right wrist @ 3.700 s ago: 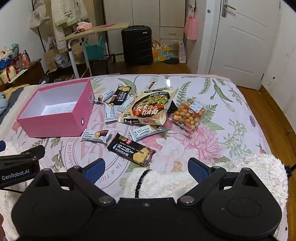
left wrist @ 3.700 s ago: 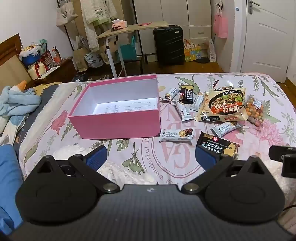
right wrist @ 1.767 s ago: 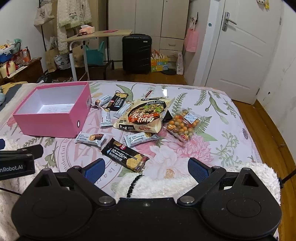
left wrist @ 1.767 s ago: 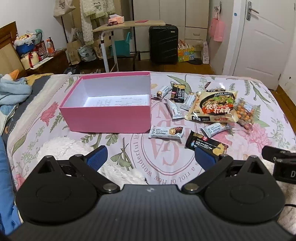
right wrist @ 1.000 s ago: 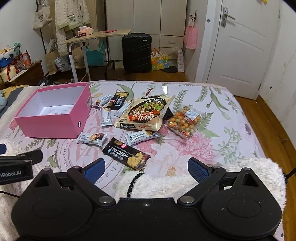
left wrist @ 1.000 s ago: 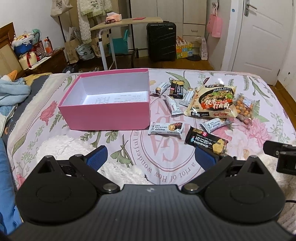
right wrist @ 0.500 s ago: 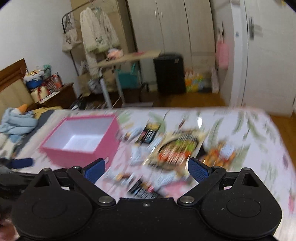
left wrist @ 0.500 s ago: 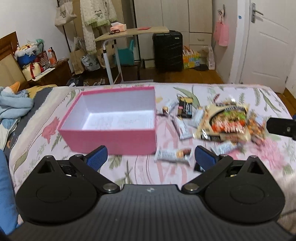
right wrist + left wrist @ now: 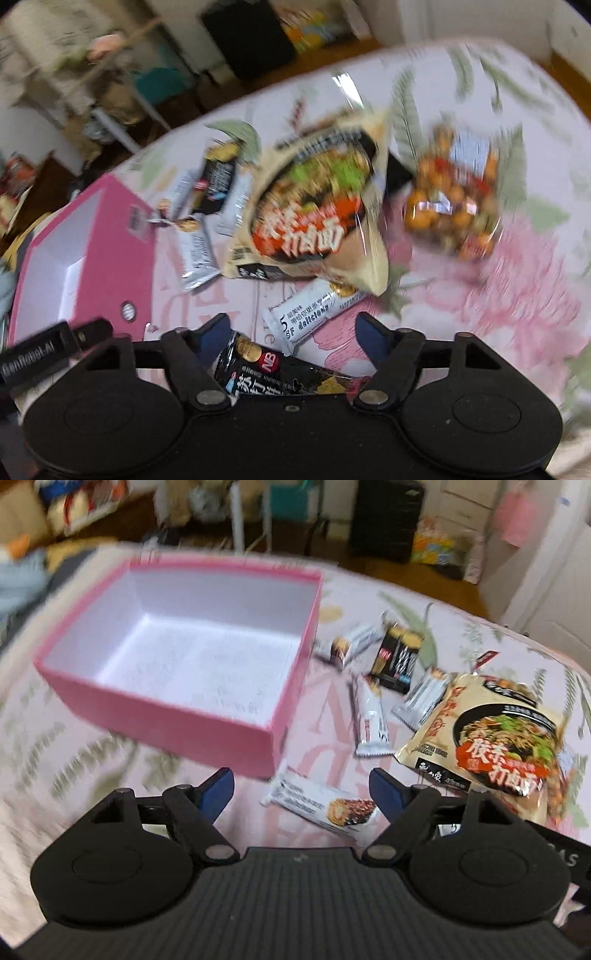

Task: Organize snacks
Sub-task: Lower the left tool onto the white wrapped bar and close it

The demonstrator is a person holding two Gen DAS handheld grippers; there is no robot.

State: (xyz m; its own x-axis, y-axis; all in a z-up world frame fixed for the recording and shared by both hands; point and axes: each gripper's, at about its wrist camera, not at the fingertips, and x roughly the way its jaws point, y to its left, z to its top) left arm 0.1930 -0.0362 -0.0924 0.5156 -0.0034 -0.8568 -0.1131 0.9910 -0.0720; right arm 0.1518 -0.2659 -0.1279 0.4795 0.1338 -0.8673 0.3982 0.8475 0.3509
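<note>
An empty pink box (image 9: 155, 709) with a white inside sits on the flowered bedspread; it also shows in the right wrist view (image 9: 114, 236). My left gripper (image 9: 301, 790) is open above a white snack bar (image 9: 321, 805) beside the box's near right corner. My right gripper (image 9: 291, 328) is open over a black cracker pack (image 9: 280, 373) and a white bar (image 9: 314, 314). A large noodle bag (image 9: 495, 738) (image 9: 317, 214), a clear bag of orange balls (image 9: 454, 206), a black pack (image 9: 397, 661) and more white bars (image 9: 373, 716) lie to the right of the box.
The bed (image 9: 74, 768) carries everything. Beyond its far edge stand a black suitcase (image 9: 384, 520), a small table (image 9: 236, 513) and a white door (image 9: 554, 572). The left gripper's body (image 9: 40, 350) shows at the left of the right wrist view. Both views are motion-blurred.
Both grippers have dropped and moved forward, close over the snacks. The box and snacks now fill the views. Both stay open and empty.
</note>
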